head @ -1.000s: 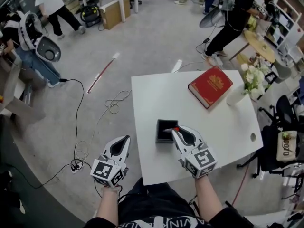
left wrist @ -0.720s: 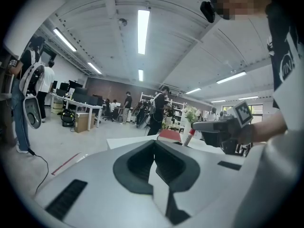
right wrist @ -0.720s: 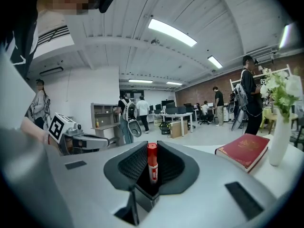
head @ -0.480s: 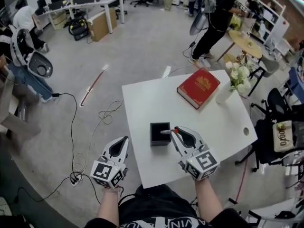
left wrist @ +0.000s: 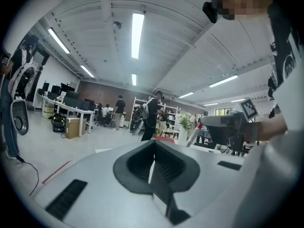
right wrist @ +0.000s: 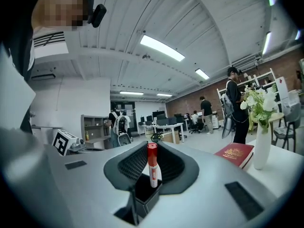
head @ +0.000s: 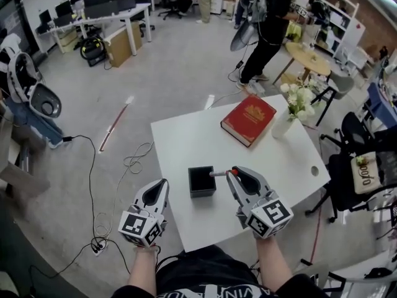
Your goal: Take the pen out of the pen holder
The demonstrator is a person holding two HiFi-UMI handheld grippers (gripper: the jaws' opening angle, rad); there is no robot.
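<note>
A black square pen holder stands near the front of the white table. My right gripper is just right of it and is shut on a pen with a red cap. In the right gripper view the pen stands upright between the pads, its lower end over the holder. My left gripper hangs over the floor left of the table, with its jaws together and nothing in them. The left gripper view shows its closed pads, with the pen off to the right.
A red book lies at the table's far side, beside a white vase of flowers. A dark chair stands right of the table. Cables lie on the floor to the left. People stand by desks and shelves further back.
My right gripper has lifted with the pen, and more of the pen's body shows beside the holder. The left gripper has risen a little. The head view has shifted.
</note>
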